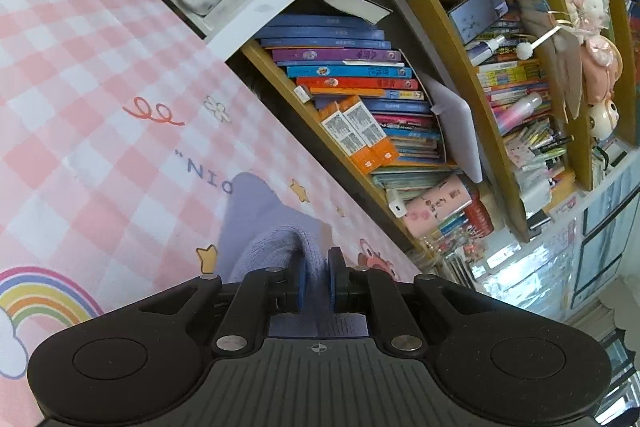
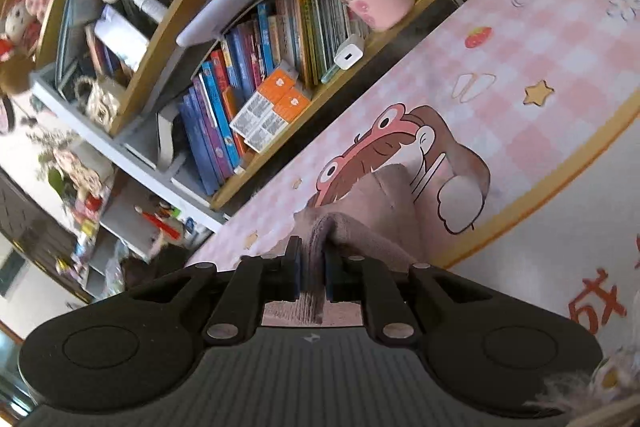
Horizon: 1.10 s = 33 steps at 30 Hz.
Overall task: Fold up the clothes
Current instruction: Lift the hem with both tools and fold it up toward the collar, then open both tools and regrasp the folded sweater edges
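Left gripper: mine, tilted down toward the desk mat; the blue pads stand a narrow gap apart, pinching a fold of the knit garment.
Right gripper: also angled down at the mat; fingers nearly together, clamped on a ribbed edge of the same garment.
Garment, place: bunched just ahead of both sets of tips, raised off the mat where I hold it; whether the rest touches the mat, I cannot tell.
Garment, texture: soft fuzzy knit, pale lavender in the left view, pinkish-mauve in the right; rib lines show between the right pads.
Mat: smooth, pink-and-white check, printed rainbow, stars, cartoon creature.
Bookshelf: wood frame beyond the mat, packed with book spines.
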Motion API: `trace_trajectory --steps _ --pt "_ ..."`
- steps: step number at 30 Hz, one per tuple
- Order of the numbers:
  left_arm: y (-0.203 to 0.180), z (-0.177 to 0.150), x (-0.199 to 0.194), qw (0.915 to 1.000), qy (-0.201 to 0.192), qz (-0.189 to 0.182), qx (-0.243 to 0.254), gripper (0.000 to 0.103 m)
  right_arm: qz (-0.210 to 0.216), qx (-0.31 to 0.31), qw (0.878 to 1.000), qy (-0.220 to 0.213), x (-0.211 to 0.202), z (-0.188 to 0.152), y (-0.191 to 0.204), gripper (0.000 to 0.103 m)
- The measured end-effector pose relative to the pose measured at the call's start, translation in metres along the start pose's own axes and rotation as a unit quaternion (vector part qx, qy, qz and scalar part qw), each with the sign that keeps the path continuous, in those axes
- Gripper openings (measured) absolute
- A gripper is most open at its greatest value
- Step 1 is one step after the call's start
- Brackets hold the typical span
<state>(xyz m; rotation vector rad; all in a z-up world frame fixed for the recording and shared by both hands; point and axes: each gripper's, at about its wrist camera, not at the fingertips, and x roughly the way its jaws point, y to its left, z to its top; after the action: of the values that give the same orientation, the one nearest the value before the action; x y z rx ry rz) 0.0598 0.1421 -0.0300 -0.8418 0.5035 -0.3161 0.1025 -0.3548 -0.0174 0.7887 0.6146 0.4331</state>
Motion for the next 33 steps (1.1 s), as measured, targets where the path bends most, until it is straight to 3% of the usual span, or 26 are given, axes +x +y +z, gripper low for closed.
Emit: trace_trajectory --steps 6,8,9,15,21,24,30,32,33 --pt "-0.011 0.007 -0.022 0.9988 -0.025 -0.031 0.027 0.042 -0.001 -0.014 1.000 -0.019 -0.019 0.003 0.004 0.018" --pt "-0.014 0.009 -0.032 0.9978 -0.034 -0.035 0.045 0.048 -0.012 -0.018 0.999 -0.037 -0.028 0.006 0.003 0.034" --pt "-0.016 0.010 -0.035 0.9973 -0.033 -0.021 0.062 0.048 -0.020 -0.024 0.999 -0.044 -0.033 0.007 0.003 0.034" --pt "-0.024 -0.001 -0.030 0.9837 0.002 0.068 0.166 0.048 -0.096 -0.118 0.988 -0.037 -0.040 0.003 0.010 0.044" --pt "-0.027 -0.010 -0.011 0.9744 0.022 0.100 0.200 0.047 -0.123 -0.207 0.971 -0.013 -0.021 -0.011 0.026 0.044" --pt "-0.029 -0.004 0.000 0.9700 0.025 0.121 0.209 0.047 -0.169 -0.249 0.954 -0.009 -0.002 -0.010 0.036 0.042" --pt "-0.040 0.005 0.033 0.9463 0.074 0.160 0.271 0.044 -0.188 -0.312 0.931 0.022 0.033 -0.003 0.045 0.042" --pt "-0.042 0.005 0.041 0.9420 0.085 0.163 0.281 0.036 -0.192 -0.321 0.927 0.030 0.044 0.000 0.045 0.042" --pt "-0.043 0.004 0.043 0.9415 0.085 0.160 0.284 0.021 -0.193 -0.322 0.926 0.034 0.048 0.001 0.045 0.039"
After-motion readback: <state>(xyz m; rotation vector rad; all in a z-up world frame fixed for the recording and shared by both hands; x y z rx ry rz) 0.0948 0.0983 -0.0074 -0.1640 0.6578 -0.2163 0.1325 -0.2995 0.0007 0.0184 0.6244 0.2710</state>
